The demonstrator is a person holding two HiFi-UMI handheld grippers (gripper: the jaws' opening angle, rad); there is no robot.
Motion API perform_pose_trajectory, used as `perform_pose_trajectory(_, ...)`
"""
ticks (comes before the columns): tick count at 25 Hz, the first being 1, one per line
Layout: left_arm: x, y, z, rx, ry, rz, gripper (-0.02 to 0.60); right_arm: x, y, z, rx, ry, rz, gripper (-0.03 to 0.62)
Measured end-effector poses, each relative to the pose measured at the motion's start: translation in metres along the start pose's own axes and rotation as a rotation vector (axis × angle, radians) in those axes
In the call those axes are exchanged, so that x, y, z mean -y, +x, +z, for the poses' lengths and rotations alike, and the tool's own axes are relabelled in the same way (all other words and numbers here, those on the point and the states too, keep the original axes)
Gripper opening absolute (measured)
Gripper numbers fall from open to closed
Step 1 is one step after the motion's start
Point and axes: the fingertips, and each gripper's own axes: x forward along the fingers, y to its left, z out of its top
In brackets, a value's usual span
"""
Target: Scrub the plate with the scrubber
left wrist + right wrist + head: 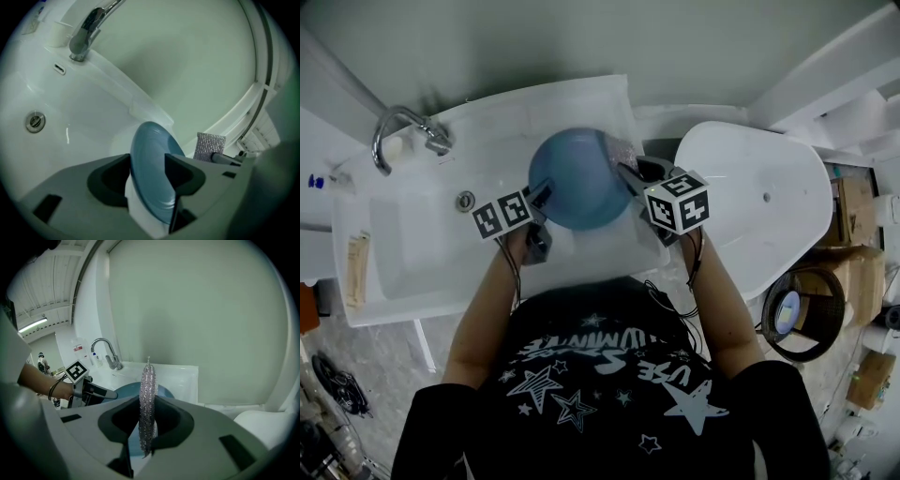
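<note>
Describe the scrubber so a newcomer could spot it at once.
Start at the white sink, then the blue plate over its right end. At the plate's right edge the right hand-held gripper pinches the scrubber: the only glittery silver mesh there.

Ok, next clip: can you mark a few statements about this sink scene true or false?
1. The round blue plate stands between the jaws of the left gripper. True.
2. The right gripper holds a yellow sponge. False: it is shut on a silvery glitter-mesh scrubber.
3. The chrome tap stands at the right end of the white ceramic basin. False: it is at the person's left.
4. The plate is over the basin. True.
</note>
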Motion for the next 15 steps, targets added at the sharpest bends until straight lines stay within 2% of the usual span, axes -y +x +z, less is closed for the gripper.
perform_pose_trajectory(3, 0.002, -0.003, 0.003, 0.000, 0.047, -0.010, 0.262, -0.004, 0.000, -0.002, 0.002, 0.003, -0.014, 0.083)
perform_pose_trajectory(6, -0.004, -0.012, 0.014, 0.044, 0.114, 0.041, 0.299, -0.008, -0.002, 0.000, 0.008, 0.006, -0.035, 0.083)
perform_pose_trajectory(10, -0.024, -0.037, 0.034, 0.140, 0.215, 0.148, 0.302, -0.016, -0.007, 0.002, 0.020, 0.007, -0.075, 0.083)
perform_pose_trajectory(15, -0.032, -0.062, 0.056, 0.168, 0.338, 0.158, 0.301, -0.028, -0.011, 0.004, 0.022, -0.031, -0.139, 0.082)
